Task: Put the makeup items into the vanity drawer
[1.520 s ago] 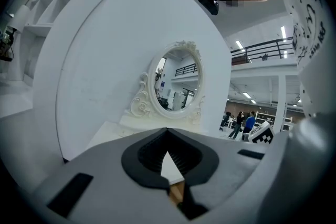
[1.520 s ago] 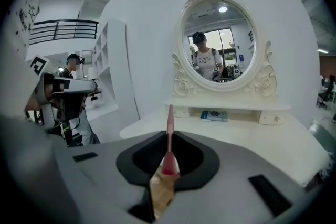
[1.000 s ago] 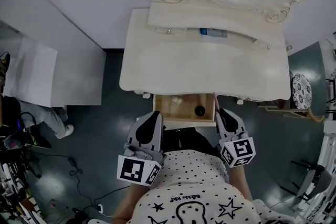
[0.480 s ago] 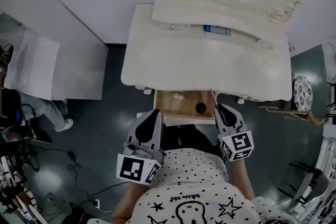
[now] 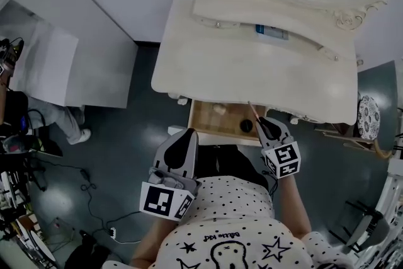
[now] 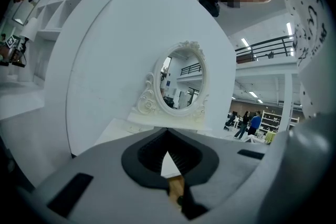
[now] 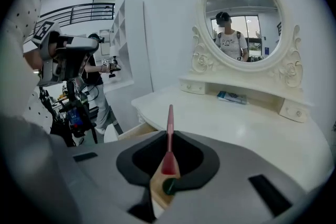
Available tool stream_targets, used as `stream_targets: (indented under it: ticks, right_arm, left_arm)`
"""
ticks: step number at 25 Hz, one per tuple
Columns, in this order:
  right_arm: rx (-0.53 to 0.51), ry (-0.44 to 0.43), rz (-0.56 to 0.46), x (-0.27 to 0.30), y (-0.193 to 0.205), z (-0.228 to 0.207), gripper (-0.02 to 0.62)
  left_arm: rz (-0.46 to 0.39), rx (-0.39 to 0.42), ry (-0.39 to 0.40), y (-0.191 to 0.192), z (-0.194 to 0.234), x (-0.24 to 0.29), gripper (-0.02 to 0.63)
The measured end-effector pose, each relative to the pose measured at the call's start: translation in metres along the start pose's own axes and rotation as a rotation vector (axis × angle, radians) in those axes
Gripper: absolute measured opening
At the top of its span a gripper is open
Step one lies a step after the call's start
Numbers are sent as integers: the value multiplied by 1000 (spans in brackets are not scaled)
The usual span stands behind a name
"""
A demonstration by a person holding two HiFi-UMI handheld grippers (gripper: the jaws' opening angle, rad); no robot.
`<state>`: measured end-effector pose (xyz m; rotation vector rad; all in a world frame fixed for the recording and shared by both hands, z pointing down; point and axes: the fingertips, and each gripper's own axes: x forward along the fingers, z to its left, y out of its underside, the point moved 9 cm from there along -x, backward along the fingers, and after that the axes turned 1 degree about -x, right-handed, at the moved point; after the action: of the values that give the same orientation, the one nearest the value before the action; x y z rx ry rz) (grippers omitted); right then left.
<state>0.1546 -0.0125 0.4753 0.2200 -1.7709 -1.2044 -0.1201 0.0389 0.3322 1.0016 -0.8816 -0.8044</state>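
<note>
White vanity table point(image 5: 252, 66), drawer point(image 5: 211, 126) open at its front; right tongs point(image 5: 260, 122) clenched on a red pencil point(image 5: 253, 111) above the drawer's right end, near a dark jar point(image 5: 246, 126); left tongs point(image 5: 189, 137) pinched together, empty; placing step; next we lower, then release inside.

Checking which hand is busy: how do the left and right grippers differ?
The right gripper clamps a red pencil; the left gripper is shut and empty. The left gripper looks larger in the head view, so seems held higher; the right gripper sits lower, at a front corner of the open drawer. Both are grey two-jaw grippers.
</note>
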Motion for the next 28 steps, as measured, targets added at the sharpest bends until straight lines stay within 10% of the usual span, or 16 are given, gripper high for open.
stream_targets:
  ticks: [28]
  right_arm:
    - [-219,-190,378,122,73,-17,49]
  left_arm:
    - [37,-16,-75,7,1,6,-5]
